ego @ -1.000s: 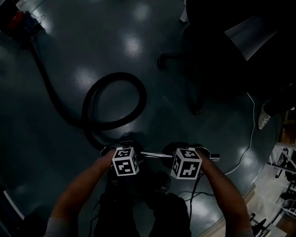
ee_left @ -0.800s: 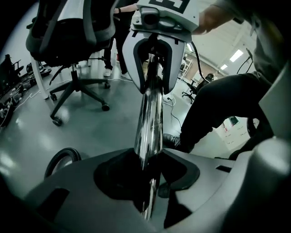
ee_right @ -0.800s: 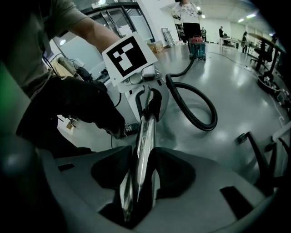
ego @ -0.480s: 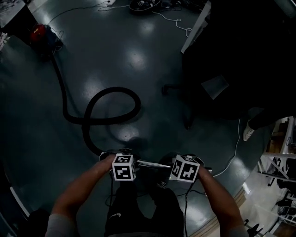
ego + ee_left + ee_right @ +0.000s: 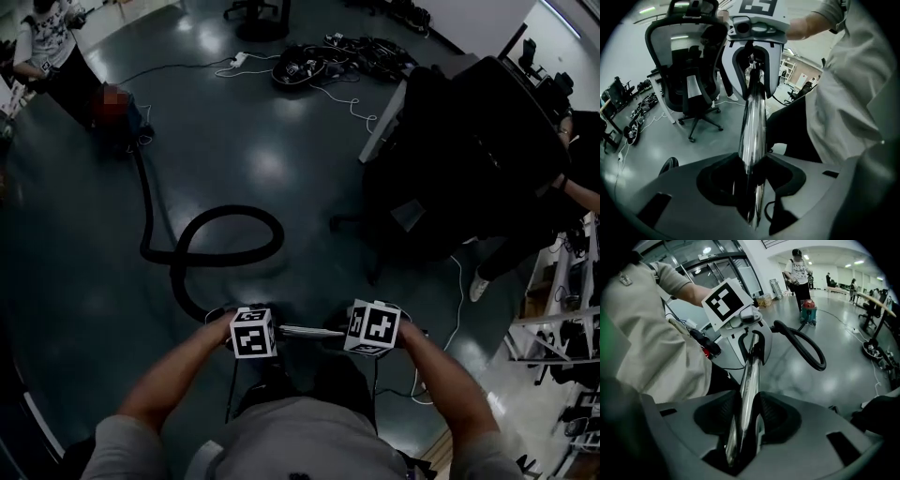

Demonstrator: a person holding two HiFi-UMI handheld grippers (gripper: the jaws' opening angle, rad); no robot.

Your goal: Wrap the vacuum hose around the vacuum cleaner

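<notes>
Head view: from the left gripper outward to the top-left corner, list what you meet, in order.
Left gripper shut on the metal tube → looped vacuum hose → vacuum cleaner → standing person.

A glossy, dark grey-green floor [image 5: 84, 281] spreads across a large open room and throws back soft patches of ceiling light. A black mesh office chair [image 5: 487, 131] stands at a white desk [image 5: 382, 120] on the right. Beyond them a tangle of dark cables [image 5: 323, 61] lies on the floor, with a white cord [image 5: 187, 67] trailing leftward. Shelving [image 5: 562, 319] lines the right edge. Elsewhere, dark-framed glass partitions [image 5: 717, 266] meet a white wall [image 5: 761, 258] under round ceiling lamps [image 5: 708, 250].
</notes>
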